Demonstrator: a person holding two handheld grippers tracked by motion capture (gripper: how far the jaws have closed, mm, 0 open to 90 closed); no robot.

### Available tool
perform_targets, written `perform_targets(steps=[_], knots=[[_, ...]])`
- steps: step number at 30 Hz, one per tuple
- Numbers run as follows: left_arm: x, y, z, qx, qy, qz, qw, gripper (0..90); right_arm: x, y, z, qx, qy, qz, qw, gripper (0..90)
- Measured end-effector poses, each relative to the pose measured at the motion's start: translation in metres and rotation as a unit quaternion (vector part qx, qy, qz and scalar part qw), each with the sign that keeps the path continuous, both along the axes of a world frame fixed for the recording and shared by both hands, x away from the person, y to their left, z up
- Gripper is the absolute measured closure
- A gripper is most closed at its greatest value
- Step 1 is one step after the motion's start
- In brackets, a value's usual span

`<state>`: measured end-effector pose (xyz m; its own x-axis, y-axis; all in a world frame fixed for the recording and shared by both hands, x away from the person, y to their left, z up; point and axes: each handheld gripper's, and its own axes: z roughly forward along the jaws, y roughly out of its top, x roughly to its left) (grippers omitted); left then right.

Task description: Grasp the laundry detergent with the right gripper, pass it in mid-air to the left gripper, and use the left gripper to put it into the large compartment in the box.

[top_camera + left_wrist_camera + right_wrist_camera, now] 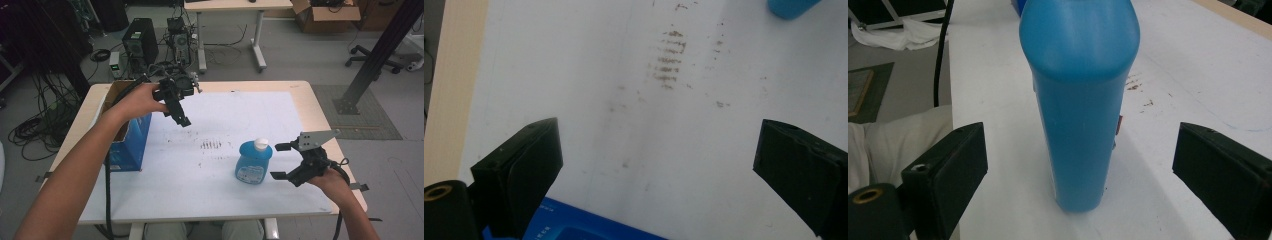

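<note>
A blue bottle (253,162) with a white cap is seen standing upright on the white sheet (220,185) that covers the tabletop (305,102), toward the right front part. The right tongs (281,161) are held just beside it on its right, jaws spread wide apart and nothing gripped; in the right gripper view the bottle (1079,105) is framed between the two jaws but isn't touched by either, so nothing is in the way there. The left tongs (181,116) are held up in the air over the left rear part of the sheet, also wide open and empty, well apart from the bottle. A blue cardboard box (125,130) with its flaps open is parked at the left edge of the tabletop, just beside the left forearm, and its blue edge (589,227) is caught low in the left gripper view. A patch of brownish smudge marks (211,145) is left on the sheet between box and bottle. Behind the tabletop the floor is cluttered: a black computer tower (140,42), tangled cables (35,130), another desk (235,6), a cardboard carton (325,15).
</note>
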<state>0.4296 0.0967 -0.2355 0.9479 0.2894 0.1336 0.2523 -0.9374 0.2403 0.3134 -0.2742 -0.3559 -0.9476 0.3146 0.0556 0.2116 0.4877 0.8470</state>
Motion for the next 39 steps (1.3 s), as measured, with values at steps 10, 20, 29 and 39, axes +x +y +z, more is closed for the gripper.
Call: perform_targets(steps=[10,20,29,39], knots=[[0.000,0.000,0.000,0.003,0.001,0.000,1.0000,6.0,0.000,-0.002,-0.009,0.011,-0.003,-0.004,0.9999,7.2],[0.000,0.000,0.000,0.002,0.001,0.002,1.0000,6.0,0.003,0.005,-0.017,0.014,-0.003,-0.001,0.9999,7.3],[0.000,0.000,-0.001,0.002,0.001,0.001,1.0000,6.0,0.005,0.011,-0.024,0.021,-0.003,-0.003,0.9998,7.5],[-0.001,-0.001,0.000,0.005,0.001,0.000,1.0000,6.1,0.009,0.021,-0.031,0.034,-0.001,0.001,0.9994,7.8]])
